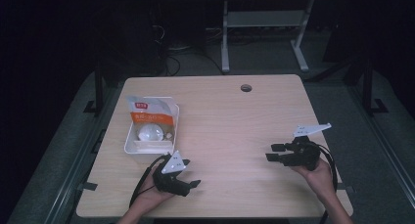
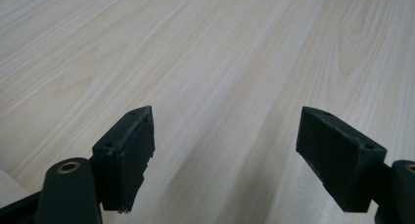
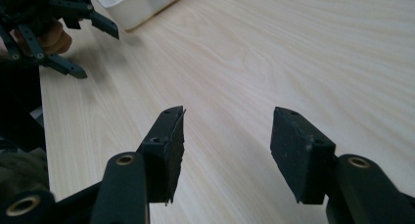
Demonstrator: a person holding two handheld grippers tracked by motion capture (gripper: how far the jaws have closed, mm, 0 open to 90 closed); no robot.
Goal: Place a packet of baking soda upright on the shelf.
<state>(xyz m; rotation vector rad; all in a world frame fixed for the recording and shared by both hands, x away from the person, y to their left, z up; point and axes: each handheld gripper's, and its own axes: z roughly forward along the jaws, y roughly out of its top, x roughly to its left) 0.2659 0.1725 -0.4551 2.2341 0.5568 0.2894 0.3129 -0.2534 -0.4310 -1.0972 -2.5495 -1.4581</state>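
Observation:
My left gripper (image 1: 192,173) rests near the table's front edge at the left, held in a hand, jaws wide apart and pointing right. In the left gripper view the left gripper (image 2: 226,111) has only bare wood between its pads. My right gripper (image 1: 273,152) hovers at the front right, pointing left, and is open. The right gripper (image 3: 229,110) holds nothing in its own view, which also catches the left gripper (image 3: 98,55) farther off at the upper left.
A white tray (image 1: 128,141) stands at the left of the wooden table (image 1: 235,116), just behind the left gripper. It holds an orange and white packet (image 1: 150,111) and a round white object (image 1: 149,132). The tray's corner (image 3: 137,9) is near the left gripper. A cable hole (image 1: 246,88) lies at the back.

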